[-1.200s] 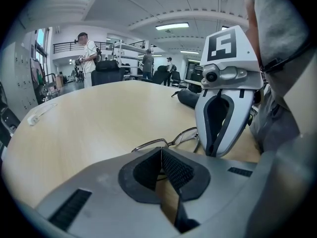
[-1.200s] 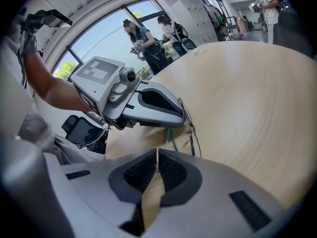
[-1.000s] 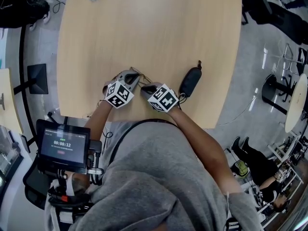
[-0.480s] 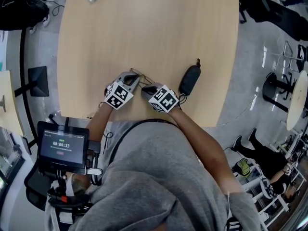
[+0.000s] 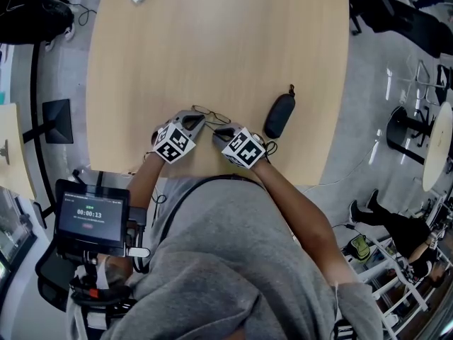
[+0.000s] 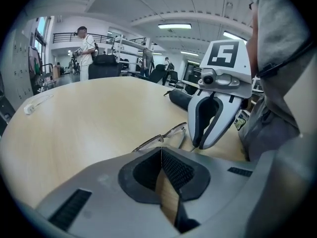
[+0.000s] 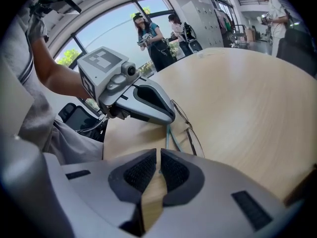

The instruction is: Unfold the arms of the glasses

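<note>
Thin wire glasses [image 6: 166,135], likely light and fragile, sit just beyond my tips — my left gripper [image 6: 159,150] closed, seemingly pinching the frame, my right gripper [image 7: 158,153] nipped on one slim teal arm [image 7: 168,137], best held gently.

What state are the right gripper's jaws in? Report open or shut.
Shut on the glasses' teal arm: in its own view the right gripper has its pads nearly touching, with the thin arm running in between.

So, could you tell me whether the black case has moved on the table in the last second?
No. The black case keeps its place near the right edge of the table; only the camera shifted slightly.
</note>
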